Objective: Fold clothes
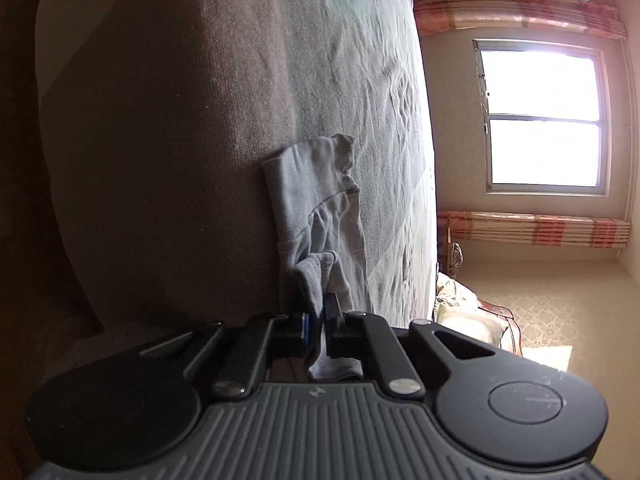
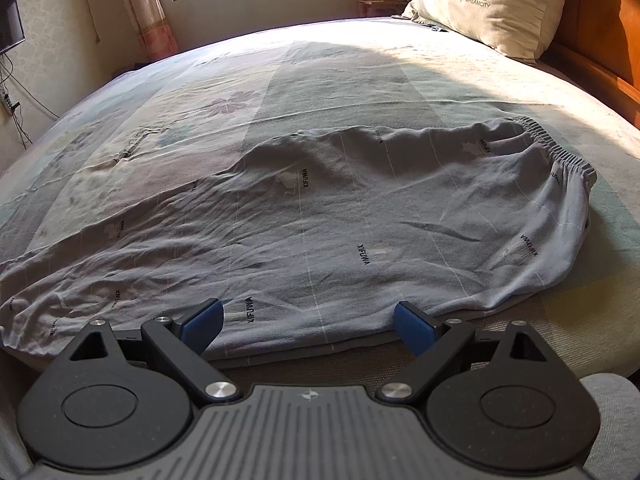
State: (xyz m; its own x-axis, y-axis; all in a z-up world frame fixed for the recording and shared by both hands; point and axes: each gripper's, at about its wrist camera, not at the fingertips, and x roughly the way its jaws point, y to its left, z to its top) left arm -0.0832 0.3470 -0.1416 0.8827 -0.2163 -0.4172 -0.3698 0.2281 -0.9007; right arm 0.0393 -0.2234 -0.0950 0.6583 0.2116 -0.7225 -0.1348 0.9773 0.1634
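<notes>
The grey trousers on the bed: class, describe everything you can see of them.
The grey trousers are thin, soft, wrinkled fabric printed with small dark XIFUWA words and pale line stripes. They lie flat along the bedsheet, gathered elastic waistband to the right, legs trailing left. The open right tongs straddle the near edge; the left tongs pinch a bunched leg end.
</notes>
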